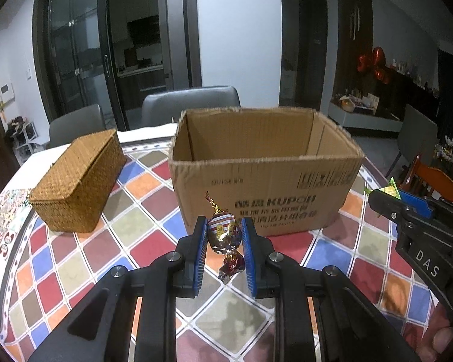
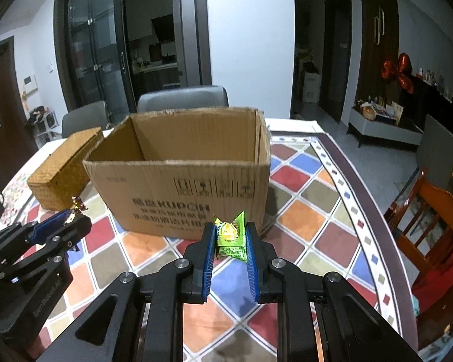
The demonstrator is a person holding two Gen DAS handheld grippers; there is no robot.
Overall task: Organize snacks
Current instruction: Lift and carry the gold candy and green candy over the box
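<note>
My left gripper (image 1: 223, 229) is shut on a foil-wrapped candy (image 1: 223, 233) with red and white stripes, held above the chequered tablecloth in front of the open cardboard box (image 1: 262, 181). My right gripper (image 2: 231, 236) is shut on a green candy packet (image 2: 230, 235), also just short of the cardboard box (image 2: 181, 187). The right gripper (image 1: 386, 194) shows at the right edge of the left wrist view with the green packet (image 1: 389, 188) in it. In the right wrist view, the left gripper (image 2: 72, 215) sits at lower left with the foil candy (image 2: 78, 205).
A woven basket (image 1: 78, 181) with a lid stands left of the box. Grey chairs (image 1: 190, 101) stand behind the table. A wooden chair (image 2: 432, 223) is off the table's right edge. The tablecloth (image 1: 90, 259) lies bare near me.
</note>
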